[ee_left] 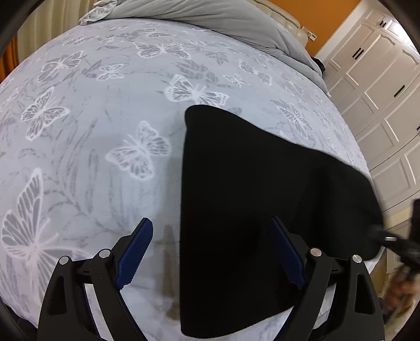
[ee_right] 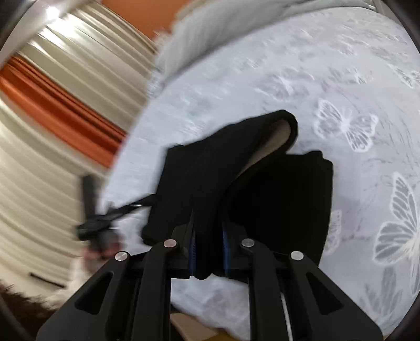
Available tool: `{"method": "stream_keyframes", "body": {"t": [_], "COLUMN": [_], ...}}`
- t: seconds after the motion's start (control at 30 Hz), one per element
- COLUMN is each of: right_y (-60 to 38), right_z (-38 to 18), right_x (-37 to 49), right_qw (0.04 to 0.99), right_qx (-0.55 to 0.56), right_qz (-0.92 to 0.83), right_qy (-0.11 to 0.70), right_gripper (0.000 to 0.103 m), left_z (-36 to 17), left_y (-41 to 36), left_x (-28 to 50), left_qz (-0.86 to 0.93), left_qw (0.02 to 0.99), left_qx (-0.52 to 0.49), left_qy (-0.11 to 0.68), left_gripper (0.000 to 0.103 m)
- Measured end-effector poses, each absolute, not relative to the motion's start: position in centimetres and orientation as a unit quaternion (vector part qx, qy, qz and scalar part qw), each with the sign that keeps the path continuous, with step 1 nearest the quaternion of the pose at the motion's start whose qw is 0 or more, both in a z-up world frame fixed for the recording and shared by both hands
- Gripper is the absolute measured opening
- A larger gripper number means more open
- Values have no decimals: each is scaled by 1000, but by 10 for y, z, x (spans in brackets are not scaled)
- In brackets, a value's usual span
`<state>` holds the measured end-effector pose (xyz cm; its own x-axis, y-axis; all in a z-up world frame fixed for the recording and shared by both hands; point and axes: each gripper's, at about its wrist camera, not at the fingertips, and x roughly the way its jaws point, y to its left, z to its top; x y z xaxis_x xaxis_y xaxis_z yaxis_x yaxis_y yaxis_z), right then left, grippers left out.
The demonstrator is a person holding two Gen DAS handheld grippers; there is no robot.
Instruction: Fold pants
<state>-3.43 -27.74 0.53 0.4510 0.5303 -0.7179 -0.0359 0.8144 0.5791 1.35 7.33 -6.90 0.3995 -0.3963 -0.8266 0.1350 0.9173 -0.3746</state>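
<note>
In the left wrist view, the left gripper (ee_left: pixel 212 251) is hanging over the bed (ee_left: pixel 78 157), pointing steeply down, with its jaws standing wide apart and pressing on nothing. The black pants (ee_left: pixel 249 196) are lying on the butterfly-print sheet, spreading from under the right-hand blue pad toward the bed's right edge; their straight left edge is running between the two pads. At the far right a blurred black gripper, presumably the right one (ee_left: pixel 393 240), is reaching the cloth's corner near the bed edge. A grey blanket (ee_left: pixel 223 18) is bunching at the head of the bed, and white cabinets (ee_left: pixel 380 91) are standing beyond.

In the right wrist view, heavily blurred, the right gripper (ee_right: pixel 210 244) is clamping a fold of the pants (ee_right: pixel 204 183) between its nearly closed jaws. The cloth is rising from the bed (ee_right: pixel 328 91), with a pale lining showing where one layer is curling over another. That pinch is likely lifting one end to carry it across the rest, while the spread left jaws seem poised to take the near edge so both corners travel together.
</note>
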Motion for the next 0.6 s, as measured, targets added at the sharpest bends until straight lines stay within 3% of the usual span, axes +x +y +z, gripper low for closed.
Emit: {"method": "stream_keyframes", "body": {"t": [0.07, 0.17, 0.23, 0.27, 0.3, 0.33, 0.43, 0.47, 0.5, 0.53, 0.57, 0.6], "right_y": [-287, -301, -296, -292, -290, -287, -275, -272, -259, -262, -257, -255], "right_z": [-40, -44, -26, -20, -19, -21, -36, -41, -47, -50, -47, -35], "right_x": [-31, -39, -38, -34, -31, -26, -7, -5, 0, -2, -1, -2], "right_qw": [789, 791, 817, 830, 833, 833, 825, 823, 823, 818, 819, 821], "right_qx": [187, 243, 219, 201, 194, 194, 200, 192, 166, 154, 151, 163], "right_qz": [99, 94, 77, 71, 68, 67, 87, 94, 98, 107, 112, 133], "right_qy": [576, 554, 527, 516, 513, 514, 522, 527, 535, 544, 542, 531], "right_gripper": [17, 28, 46, 66, 73, 73, 67, 52, 30, 20, 16, 15], "left_z": [-70, -73, -74, -75, -76, -77, -86, -93, -96, -101, -104, -104], "left_y": [76, 73, 71, 69, 65, 63, 57, 56, 56, 57, 58, 58], "left_x": [14, 16, 14, 14, 13, 13, 15, 17, 18, 20, 22, 24], "left_qz": [-154, -155, -161, -163, -165, -167, -171, -174, -178, -184, -186, -194], "left_qw": [828, 822, 819, 818, 817, 816, 807, 797, 790, 782, 780, 781], "left_qx": [-121, -118, -119, -117, -112, -110, -117, -133, -148, -167, -180, -185], "left_qy": [526, 535, 538, 539, 540, 542, 553, 562, 568, 571, 570, 564], "left_gripper": [86, 86, 86, 86, 86, 86, 87, 87, 87, 86, 83, 72]}}
